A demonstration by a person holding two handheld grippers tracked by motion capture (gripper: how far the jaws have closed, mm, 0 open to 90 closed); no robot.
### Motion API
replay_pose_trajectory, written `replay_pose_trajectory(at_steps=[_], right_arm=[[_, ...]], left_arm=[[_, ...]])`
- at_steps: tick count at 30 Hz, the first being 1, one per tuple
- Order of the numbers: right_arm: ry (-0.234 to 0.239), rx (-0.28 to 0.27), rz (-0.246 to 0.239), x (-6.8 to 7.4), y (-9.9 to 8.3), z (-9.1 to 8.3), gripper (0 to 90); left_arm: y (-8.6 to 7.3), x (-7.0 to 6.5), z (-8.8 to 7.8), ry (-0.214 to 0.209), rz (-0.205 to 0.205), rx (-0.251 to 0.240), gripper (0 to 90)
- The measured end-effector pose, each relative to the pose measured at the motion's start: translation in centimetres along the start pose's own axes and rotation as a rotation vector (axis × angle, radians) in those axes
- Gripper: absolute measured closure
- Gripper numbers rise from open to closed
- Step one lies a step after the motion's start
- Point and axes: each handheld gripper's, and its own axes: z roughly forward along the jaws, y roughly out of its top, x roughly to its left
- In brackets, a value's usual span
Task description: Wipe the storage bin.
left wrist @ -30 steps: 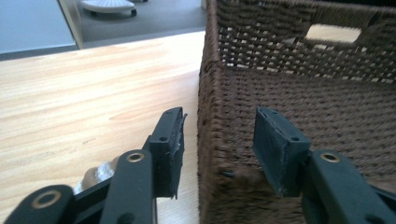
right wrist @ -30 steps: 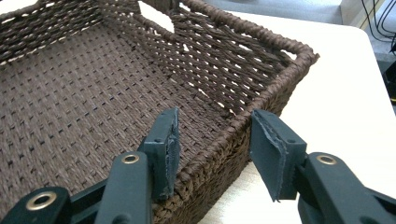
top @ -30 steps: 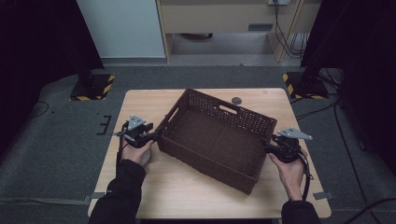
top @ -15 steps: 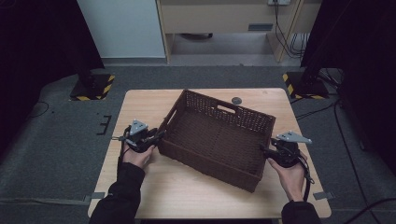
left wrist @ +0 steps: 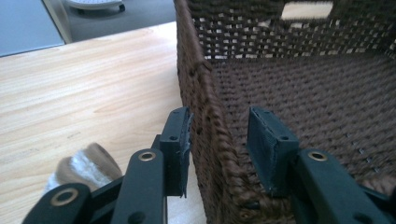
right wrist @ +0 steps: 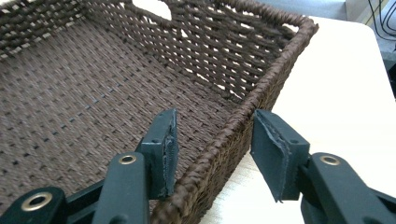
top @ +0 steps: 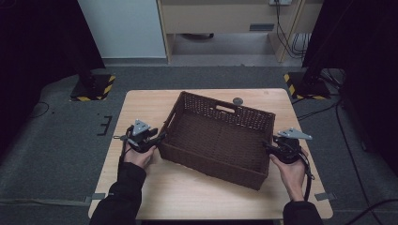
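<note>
While a brown wicker basket (top: 218, 136) sits askew on the wooden table (top: 141, 105), the left gripper (left wrist: 217, 144) straddles its left rim; its jaws have just been opening, one pad touching the weave, the other apart. On the right, the right gripper (right wrist: 212, 149) straddles the opposite rim, jaws just closing, seemingly not yet pinching. Next, both likely must clamp firmly before lifting.

Small dark disc (top: 238, 100), unidentifiable
</note>
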Motion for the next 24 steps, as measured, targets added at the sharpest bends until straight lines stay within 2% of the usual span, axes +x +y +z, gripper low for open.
replay_pose_trajectory(at_steps=[2,4,6,8,10,13,16,19,21,24], right_arm=[[0.011,-0.016,0.008,0.1,0.0,-0.6,49.8],[0.023,-0.024,0.015,0.1,0.0,-1.0,49.5],[0.037,-0.019,0.018,0.2,-0.2,-1.3,49.7],[0.041,-0.005,0.011,0.3,-0.3,-1.2,50.0],[0.028,0.005,0.004,0.4,-0.3,-1.1,49.8],[0.013,0.020,-0.014,0.3,-0.5,-0.8,53.4],[0.011,0.040,-0.004,0.0,-0.6,-0.5,57.5],[0.010,0.057,-0.011,0.0,-0.5,-0.2,61.2],[-0.002,0.057,-0.018,0.0,-0.4,0.1,63.3],[0.002,0.052,-0.007,-0.5,-0.3,0.6,65.9]], left_arm=[[-0.1,-0.3,0.0,-0.012,-0.020,-0.008,64.9],[-0.2,-0.5,-0.1,-0.002,-0.031,-0.012,66.0],[-0.4,-0.8,-0.5,-0.010,-0.056,-0.012,66.2],[-0.7,-1.2,-0.9,-0.014,-0.062,-0.009,66.1],[-0.9,-1.7,-1.4,-0.014,-0.063,-0.004,65.6],[-0.9,-2.1,-2.0,-0.019,-0.041,0.006,64.8],[-0.5,-2.2,-2.1,-0.017,-0.036,-0.013,59.8],[-0.1,-1.9,-1.8,0.007,-0.021,-0.024,58.0],[-0.1,-1.5,-1.2,0.013,-0.029,-0.014,58.0],[-0.4,-1.3,-0.6,-0.012,-0.038,0.002,57.6]])
